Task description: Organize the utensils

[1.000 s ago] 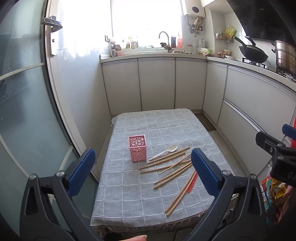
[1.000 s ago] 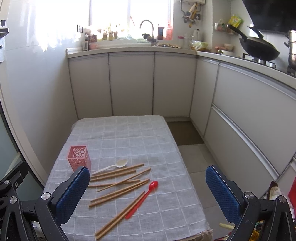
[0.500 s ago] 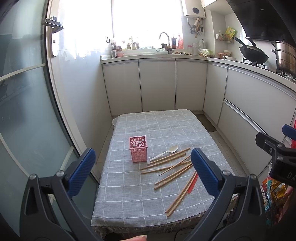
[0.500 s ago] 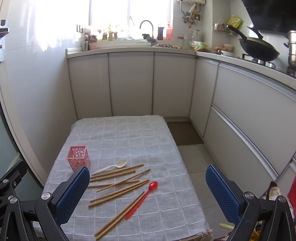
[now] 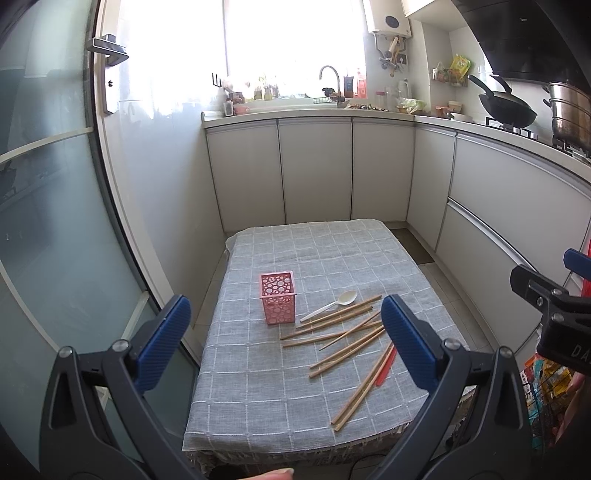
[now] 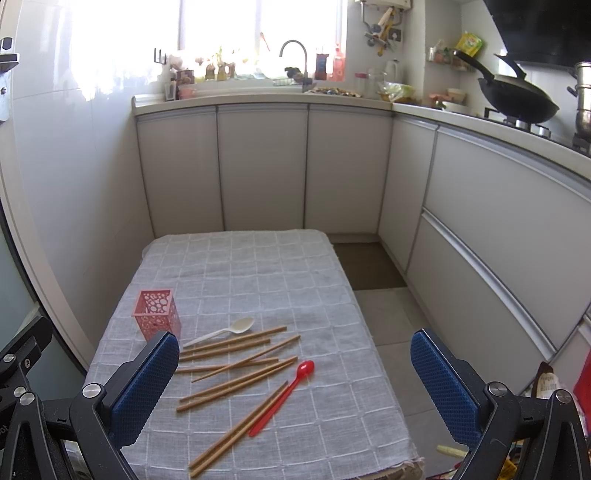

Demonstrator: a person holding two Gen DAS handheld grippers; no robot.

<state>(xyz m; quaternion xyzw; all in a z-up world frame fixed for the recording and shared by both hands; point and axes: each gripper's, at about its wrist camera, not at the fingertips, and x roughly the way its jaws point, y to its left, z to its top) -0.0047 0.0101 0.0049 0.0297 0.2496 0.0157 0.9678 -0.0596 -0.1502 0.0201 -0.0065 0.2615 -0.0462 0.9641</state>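
Barely a drift since a second ago; left gripper (image 5: 282, 334) and right gripper (image 6: 295, 373) gape empty; chopsticks (image 6: 236, 363), spoons scattered; pink holder (image 5: 277, 297) unfilled.

This is a home kitchen. White cabinets (image 6: 262, 166) run along the back and right of the frame, with a sink tap (image 6: 295, 55) under the bright window (image 6: 258, 22). A black wok (image 6: 517, 99) sits on the stove at the upper right.
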